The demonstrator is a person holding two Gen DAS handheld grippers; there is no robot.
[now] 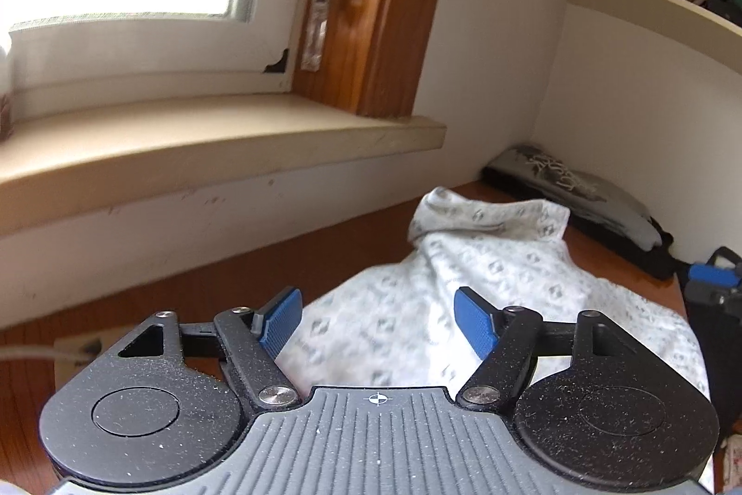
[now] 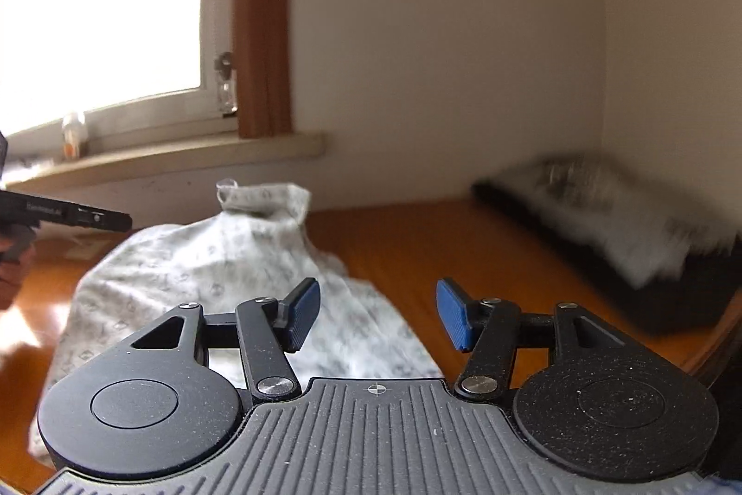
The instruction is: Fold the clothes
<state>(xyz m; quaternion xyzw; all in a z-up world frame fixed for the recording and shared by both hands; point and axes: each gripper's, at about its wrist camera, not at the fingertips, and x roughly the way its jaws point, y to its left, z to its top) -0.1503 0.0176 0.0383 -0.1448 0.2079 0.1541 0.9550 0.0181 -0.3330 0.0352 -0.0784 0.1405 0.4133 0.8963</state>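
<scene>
both tongs released over a bunched shirt (image 1: 487,263)
left tongs (image 1: 378,321) gape above it; right tongs (image 2: 378,318) gape at its edge, nothing gripped.

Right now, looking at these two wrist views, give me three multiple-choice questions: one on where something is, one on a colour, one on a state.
1. Where does the folded dark pile lie?
A. on the windowsill
B. on the table by the wall corner
C. on the shelf

2. What colour are the gripper pads?
A. blue
B. red
C. green

3. How does the white patterned garment lie?
A. neatly folded
B. hanging
C. crumpled in a heap

Answers: B, it sits on the wooden table against the wall; A, both views show blue; C, it bunches up unevenly.
</scene>
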